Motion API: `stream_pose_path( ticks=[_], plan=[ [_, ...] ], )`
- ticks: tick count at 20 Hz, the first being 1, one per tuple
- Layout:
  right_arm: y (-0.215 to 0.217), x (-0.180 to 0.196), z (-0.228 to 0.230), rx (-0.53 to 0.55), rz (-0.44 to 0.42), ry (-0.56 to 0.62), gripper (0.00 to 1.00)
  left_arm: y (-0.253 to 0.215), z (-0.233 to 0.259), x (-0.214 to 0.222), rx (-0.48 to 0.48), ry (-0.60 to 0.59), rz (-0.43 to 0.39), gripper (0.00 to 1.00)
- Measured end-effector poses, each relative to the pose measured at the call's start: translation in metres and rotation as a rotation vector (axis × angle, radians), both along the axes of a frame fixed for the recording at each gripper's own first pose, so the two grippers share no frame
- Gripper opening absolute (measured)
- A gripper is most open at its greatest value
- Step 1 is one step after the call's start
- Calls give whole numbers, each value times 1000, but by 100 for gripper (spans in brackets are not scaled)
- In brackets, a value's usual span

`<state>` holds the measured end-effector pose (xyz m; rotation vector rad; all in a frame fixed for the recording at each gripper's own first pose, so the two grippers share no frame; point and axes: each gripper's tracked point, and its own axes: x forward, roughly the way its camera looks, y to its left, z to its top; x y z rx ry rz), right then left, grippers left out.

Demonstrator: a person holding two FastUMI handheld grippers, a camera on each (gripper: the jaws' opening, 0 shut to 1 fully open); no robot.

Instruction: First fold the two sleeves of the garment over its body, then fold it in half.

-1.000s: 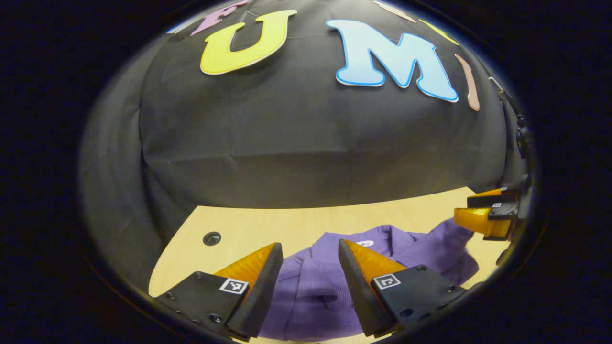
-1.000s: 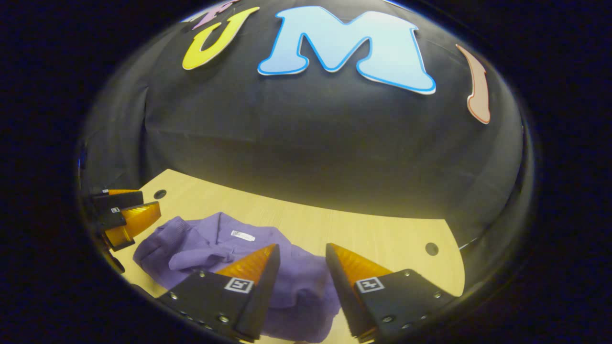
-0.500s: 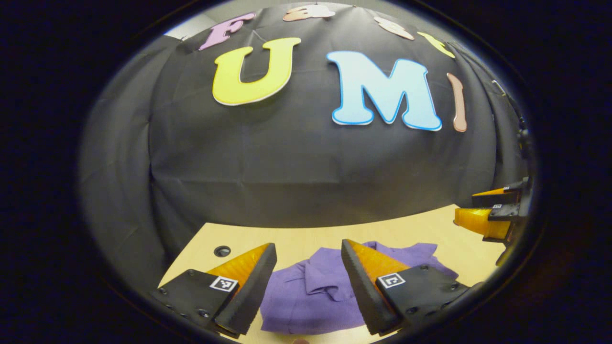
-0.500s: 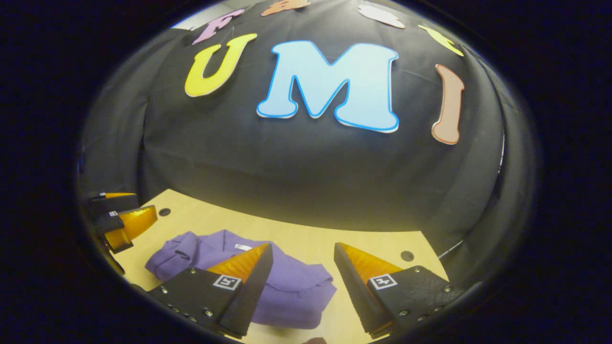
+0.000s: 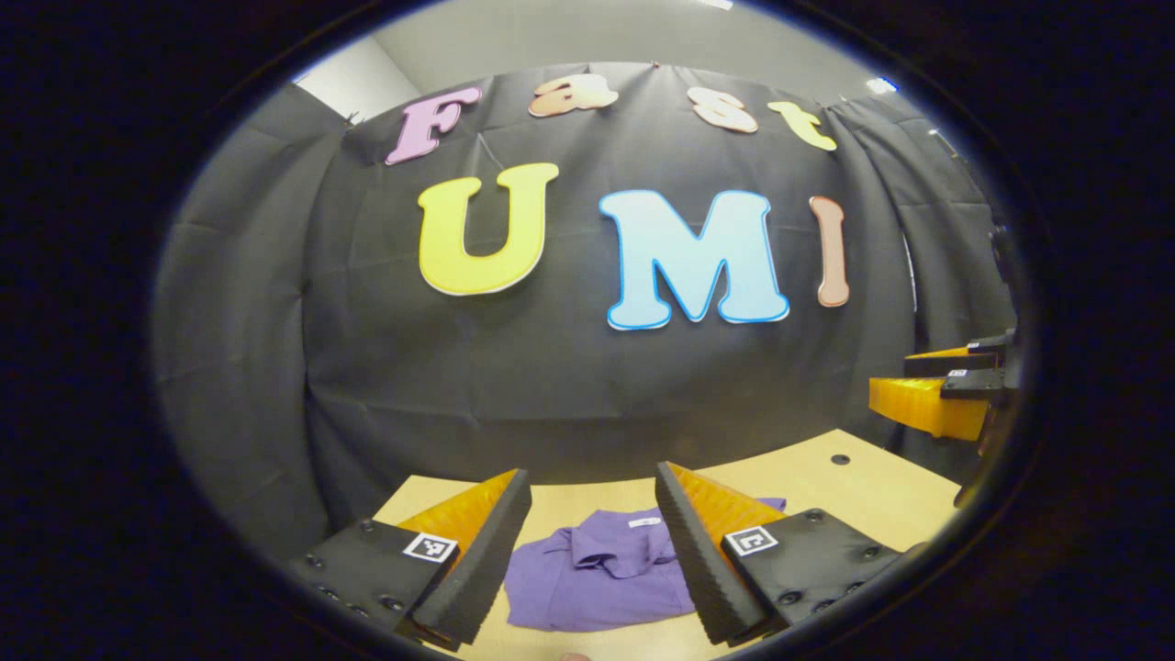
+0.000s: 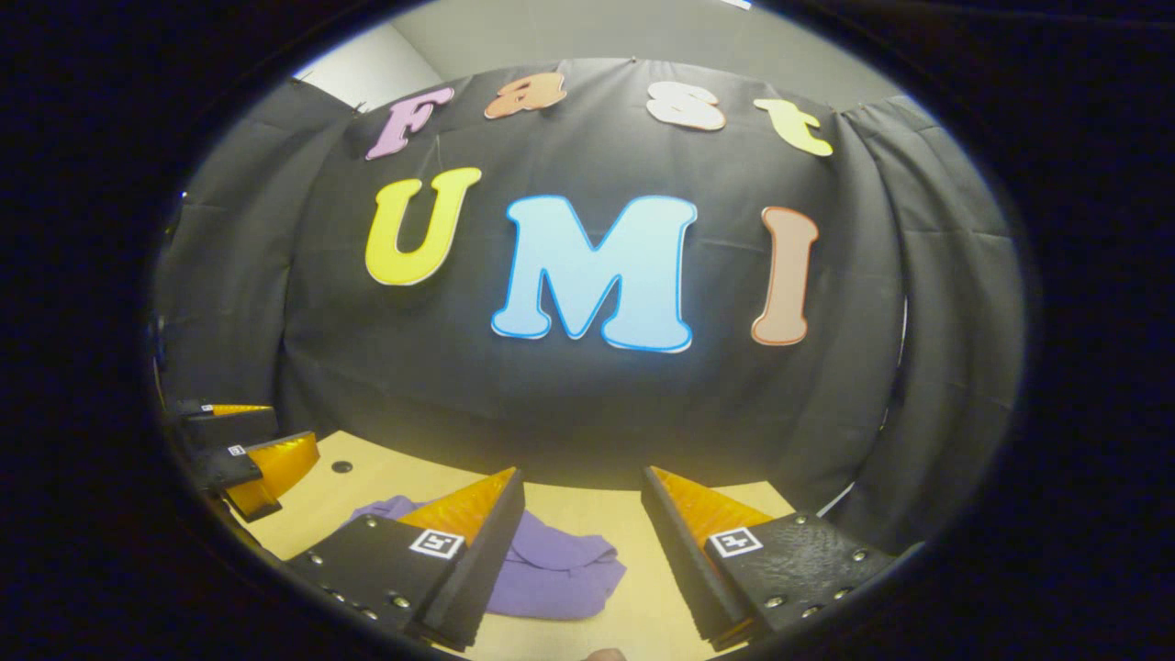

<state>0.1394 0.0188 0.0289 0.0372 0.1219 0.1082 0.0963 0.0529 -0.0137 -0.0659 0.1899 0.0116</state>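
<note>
Lying folded on the wooden table [image 5: 854, 482], purple shirt [image 5: 597, 578], collar up. Left gripper [image 5: 587, 514] is hovering above it, fingers spread, gripping nothing. Right gripper [image 6: 578, 509] is likewise hanging spread and empty.

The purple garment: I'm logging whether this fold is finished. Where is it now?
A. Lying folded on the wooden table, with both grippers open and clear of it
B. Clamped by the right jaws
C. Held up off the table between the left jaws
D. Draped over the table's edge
A: the purple garment lies as a compact bundle on the wooden table, while the left gripper and right gripper stand open above it.
</note>
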Motion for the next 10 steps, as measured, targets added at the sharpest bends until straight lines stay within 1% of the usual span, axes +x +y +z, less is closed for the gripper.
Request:
stream_pose_path(
  ticks=[4,7,10],
  plan=[
    [-10,-28,8,-41,-7,-42,82,-15,20,-25,-26,-41,13,93],
    [-12,-45,5,-53,8,-56,82,-22,34,-39,-22,-73,34,93],
    [-12,-55,1,-52,17,-61,82,-26,38,-55,-16,-81,54,93]
  ],
)
